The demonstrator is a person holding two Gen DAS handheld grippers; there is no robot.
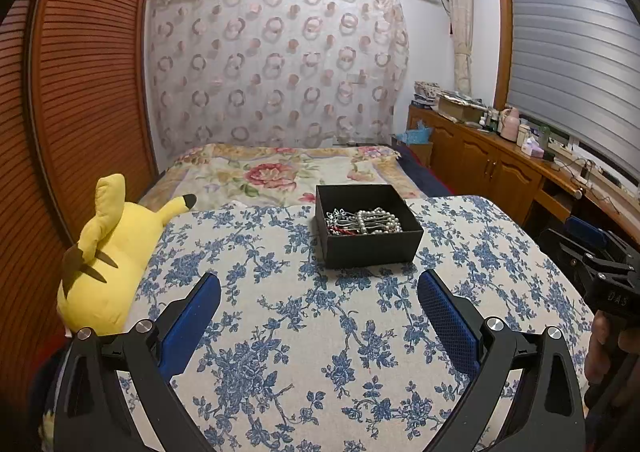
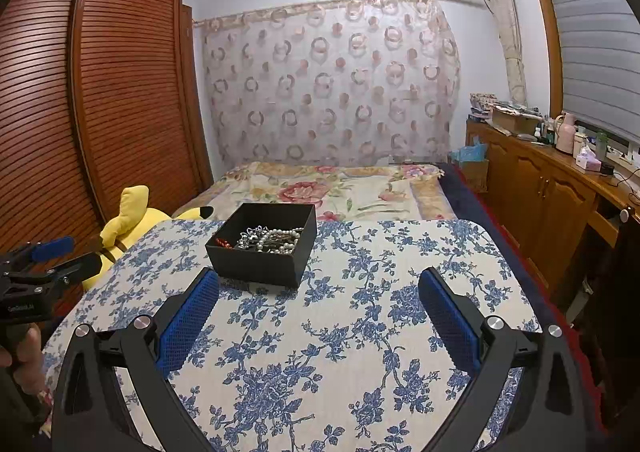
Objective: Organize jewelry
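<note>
Left wrist view: left gripper [image 1: 319,292] hovers over the floral tablecloth [image 1: 280,332], its 2 fingers spread wide and empty. Right gripper [image 2: 319,290] stands likewise, fingers apart, nothing held. Black open box [image 1: 370,248] sits on the cloth ahead of both, holding a tangled heap: pearl strand [image 1: 378,221], silver chain [image 1: 338,217], red piece [image 2: 222,242]. Risk, in my judgement: lifting 1 strand would likely drag its neighbours or tip the light box.

Two handheld grippers, left gripper [image 1: 319,288] and right gripper [image 2: 319,286]: black plastic frames, blue mesh-textured finger pads [image 1: 448,316], round silver screws [image 1: 495,323] at pivots, pale lettering on the body.
</note>
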